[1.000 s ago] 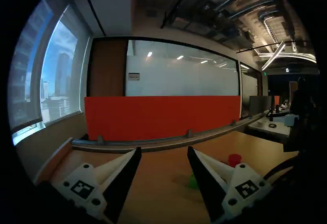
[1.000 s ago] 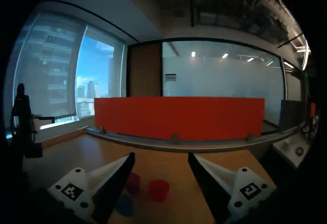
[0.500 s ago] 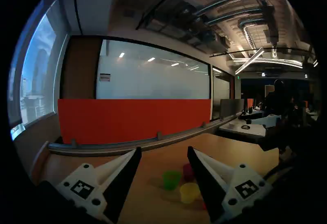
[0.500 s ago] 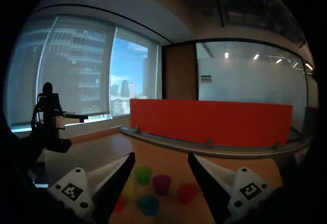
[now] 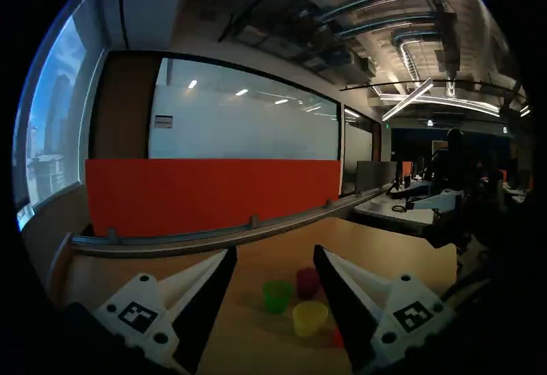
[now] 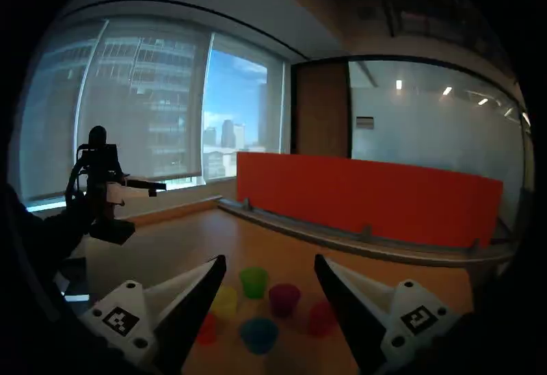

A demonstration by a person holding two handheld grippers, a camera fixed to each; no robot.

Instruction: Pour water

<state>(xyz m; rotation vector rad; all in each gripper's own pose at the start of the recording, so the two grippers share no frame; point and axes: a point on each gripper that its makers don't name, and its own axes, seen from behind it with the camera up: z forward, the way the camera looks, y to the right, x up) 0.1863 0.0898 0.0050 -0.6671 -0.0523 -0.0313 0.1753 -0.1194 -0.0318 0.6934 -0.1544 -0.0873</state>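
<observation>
Several small coloured cups stand together on the wooden desk (image 5: 383, 238). In the left gripper view a green cup (image 5: 277, 296), a magenta cup (image 5: 308, 281) and a yellow cup (image 5: 310, 317) sit low between the fingers of my left gripper (image 5: 273, 250), which is open and empty. In the right gripper view the green cup (image 6: 254, 282), yellow cup (image 6: 224, 301), magenta cup (image 6: 283, 299), a red cup (image 6: 321, 317) and a blue cup (image 6: 259, 334) lie below my right gripper (image 6: 269, 259), also open and empty. The left gripper (image 6: 113, 194) appears far left, held by a hand.
An orange partition (image 5: 212, 194) with a grey rail (image 5: 225, 236) closes the desk's far edge. Large windows (image 6: 137, 122) run along the left side. Other desks and a dark seated person (image 5: 455, 170) are at the far right. Bare desk surface surrounds the cups.
The left gripper view has swung right and the right gripper view left, so the cluster of cups has come into sight between both pairs of fingers. Both grippers stay open.
</observation>
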